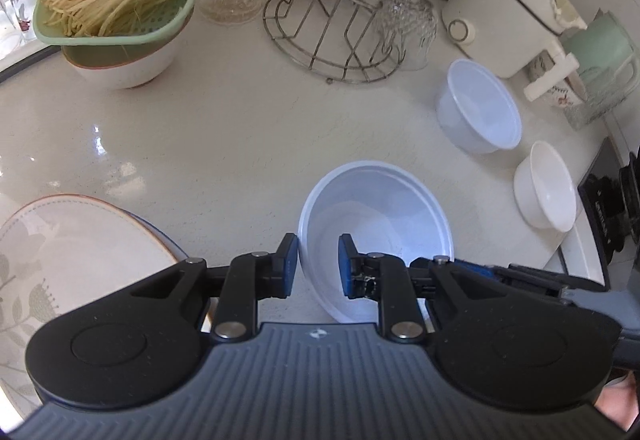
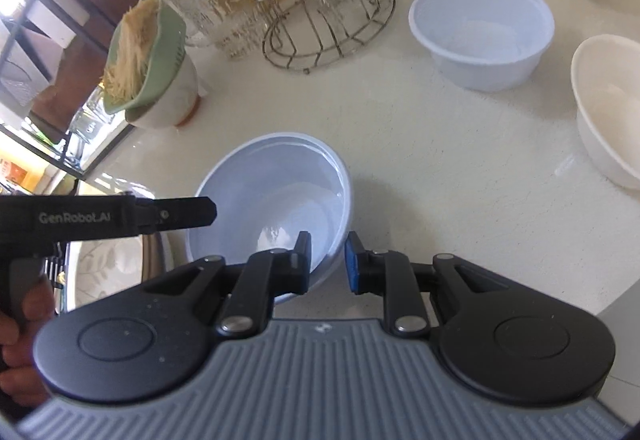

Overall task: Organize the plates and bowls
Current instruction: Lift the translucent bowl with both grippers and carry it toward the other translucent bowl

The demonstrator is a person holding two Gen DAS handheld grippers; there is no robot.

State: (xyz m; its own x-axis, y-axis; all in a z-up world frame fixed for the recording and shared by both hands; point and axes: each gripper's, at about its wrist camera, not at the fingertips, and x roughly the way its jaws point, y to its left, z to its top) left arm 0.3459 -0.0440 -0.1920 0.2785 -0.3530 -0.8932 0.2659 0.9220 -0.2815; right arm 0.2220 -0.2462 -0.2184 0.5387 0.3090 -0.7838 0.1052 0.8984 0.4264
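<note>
Bowl (image 1: 376, 236), thin white plastic, round w/ ribbed rim, sits on glossy speckled counter (image 1: 240, 128); left gripper (image 1: 319, 264) clamped on its near-left rim, one blue pad inside, one outside. Patterned ceramic plate (image 1: 72, 248) lies left.

Right wrist view: right gripper (image 2: 328, 260) pinches same bowl's near-right rim. Second plastic bowl (image 2: 482, 32) and matte cream bowl (image 2: 608, 108) stand further back.
</note>
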